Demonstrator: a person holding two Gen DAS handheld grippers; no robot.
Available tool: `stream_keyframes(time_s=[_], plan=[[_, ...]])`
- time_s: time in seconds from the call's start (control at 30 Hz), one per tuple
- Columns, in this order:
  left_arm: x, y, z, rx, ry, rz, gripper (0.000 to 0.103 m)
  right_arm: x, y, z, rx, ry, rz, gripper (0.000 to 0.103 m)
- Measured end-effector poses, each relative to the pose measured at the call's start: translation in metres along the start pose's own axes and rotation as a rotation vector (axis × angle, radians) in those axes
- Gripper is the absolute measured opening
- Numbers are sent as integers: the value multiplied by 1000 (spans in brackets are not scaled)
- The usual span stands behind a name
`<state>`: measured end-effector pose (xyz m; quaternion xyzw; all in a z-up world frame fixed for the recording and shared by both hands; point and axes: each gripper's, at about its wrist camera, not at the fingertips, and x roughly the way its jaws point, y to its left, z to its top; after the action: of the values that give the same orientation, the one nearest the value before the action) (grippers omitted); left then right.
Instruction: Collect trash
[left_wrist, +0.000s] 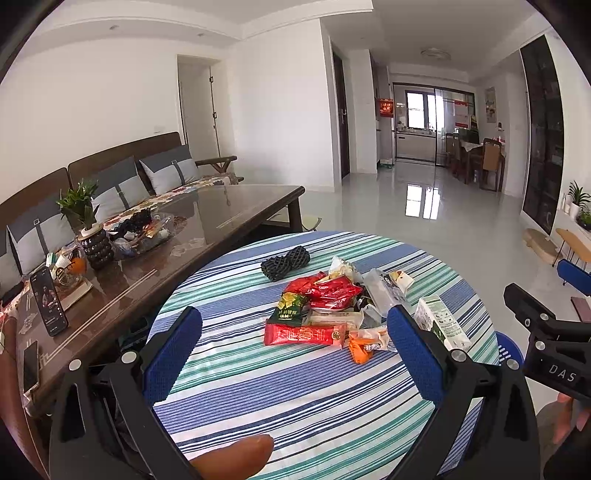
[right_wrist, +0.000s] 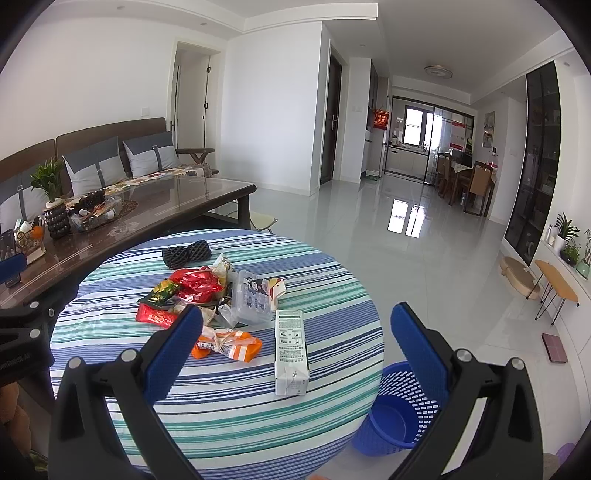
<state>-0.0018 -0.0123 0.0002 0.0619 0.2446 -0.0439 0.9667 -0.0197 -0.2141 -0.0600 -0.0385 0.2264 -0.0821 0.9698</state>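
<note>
A pile of snack wrappers (left_wrist: 325, 295) (right_wrist: 195, 284) lies on the round striped table (left_wrist: 295, 387) (right_wrist: 229, 398). A long red packet (left_wrist: 304, 335), an orange wrapper (right_wrist: 229, 343) and a clear plastic tray (right_wrist: 251, 299) are part of it. A white milk carton (right_wrist: 291, 350) (left_wrist: 441, 321) lies flat to the right of the pile. A black foam net (left_wrist: 285, 263) (right_wrist: 186, 255) sits behind. My left gripper (left_wrist: 295, 354) is open above the near table, short of the pile. My right gripper (right_wrist: 295, 354) is open, held above the carton's near end.
A blue mesh waste basket (right_wrist: 399, 406) stands on the floor at the table's right edge. A dark glass-topped coffee table (left_wrist: 166, 240) with a plant, bowl and phones is to the left, a sofa behind it. Glossy floor stretches ahead.
</note>
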Motion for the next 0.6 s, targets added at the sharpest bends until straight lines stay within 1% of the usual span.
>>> stream_keyframes(time_s=[0.3, 0.6], plan=[[-3, -3, -2, 9, -2, -20, 99, 0, -1, 0, 0, -1, -1, 98], [-4, -5, -2, 11, 0, -24, 99, 0, -2, 0, 4, 1, -1, 98]])
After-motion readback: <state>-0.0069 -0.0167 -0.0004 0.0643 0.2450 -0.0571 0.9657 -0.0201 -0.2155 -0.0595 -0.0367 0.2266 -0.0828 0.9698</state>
